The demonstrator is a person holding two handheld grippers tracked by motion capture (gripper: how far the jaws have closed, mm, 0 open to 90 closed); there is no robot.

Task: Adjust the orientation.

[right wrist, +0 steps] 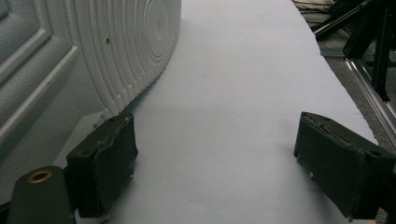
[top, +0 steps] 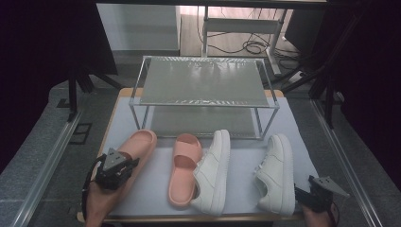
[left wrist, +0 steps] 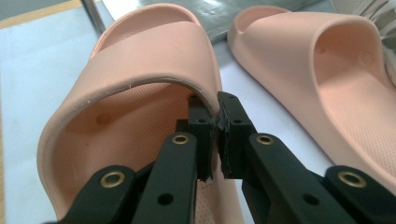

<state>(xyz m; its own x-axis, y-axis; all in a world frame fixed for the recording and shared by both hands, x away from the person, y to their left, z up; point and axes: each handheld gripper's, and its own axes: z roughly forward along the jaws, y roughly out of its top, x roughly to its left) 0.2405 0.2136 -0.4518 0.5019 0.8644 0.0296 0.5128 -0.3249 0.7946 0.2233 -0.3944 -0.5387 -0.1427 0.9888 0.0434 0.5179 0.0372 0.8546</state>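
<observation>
Two pink slides and two white sneakers lie on the white table in front of a metal rack. My left gripper (top: 124, 166) (left wrist: 214, 122) is shut on the strap edge of the left pink slide (top: 137, 147) (left wrist: 140, 60). The other pink slide (top: 184, 168) (left wrist: 327, 70) lies beside it. A white sneaker (top: 213, 172) rests mid-table. A second white sneaker (top: 276, 172) (right wrist: 70, 60) lies at the right, its sole side facing my right gripper (top: 302, 197) (right wrist: 215, 163), which stands open just right of its heel, with nothing between the pads.
A two-shelf metal rack (top: 203, 82) stands at the back of the table (top: 156, 179), both shelves bare. Aluminium rails (top: 42, 161) run along both sides. Cables lie on the floor beyond the rack. The table's front edge is close to both hands.
</observation>
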